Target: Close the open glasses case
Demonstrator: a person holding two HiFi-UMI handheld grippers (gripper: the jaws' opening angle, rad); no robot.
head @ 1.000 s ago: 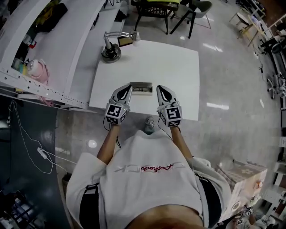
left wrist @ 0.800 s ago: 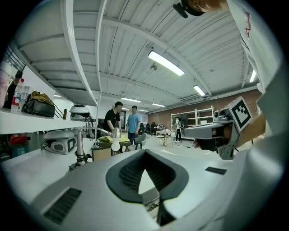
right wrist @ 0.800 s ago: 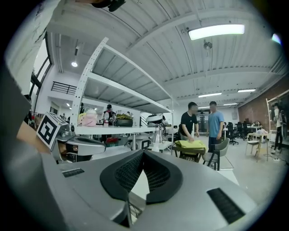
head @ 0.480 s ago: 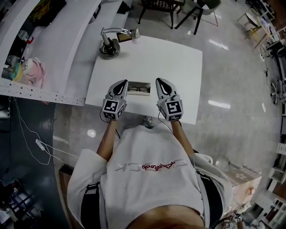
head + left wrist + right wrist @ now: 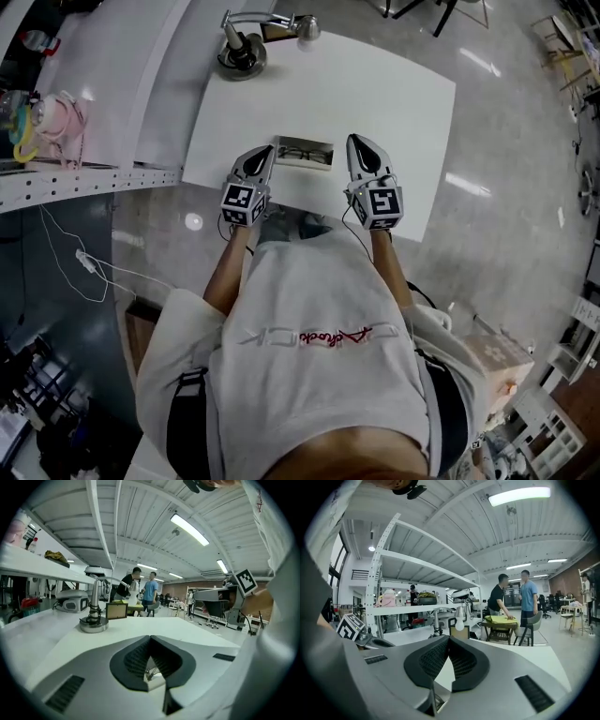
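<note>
The open glasses case (image 5: 303, 152) lies on the white table (image 5: 375, 94) near its front edge, with dark glasses inside it. My left gripper (image 5: 264, 156) is just off the case's left end and its jaws meet at the tips. My right gripper (image 5: 360, 143) is a little right of the case's right end, also shut. Neither holds anything. In the left gripper view the gripper (image 5: 150, 638) is low over the table, and a bit of the case with the glasses (image 5: 152, 676) shows below the pads. The right gripper view shows that gripper (image 5: 448, 638) over bare tabletop.
A desk lamp (image 5: 246, 47) and a small framed card (image 5: 277, 32) stand at the table's far left corner. White shelving (image 5: 84, 103) runs along the left. Two people (image 5: 513, 597) stand by a table and chair far beyond.
Both grippers have stayed shut on either side of the case. The left one has sunk toward the table. The right one has shifted a little sideways. The head view has shifted too.
</note>
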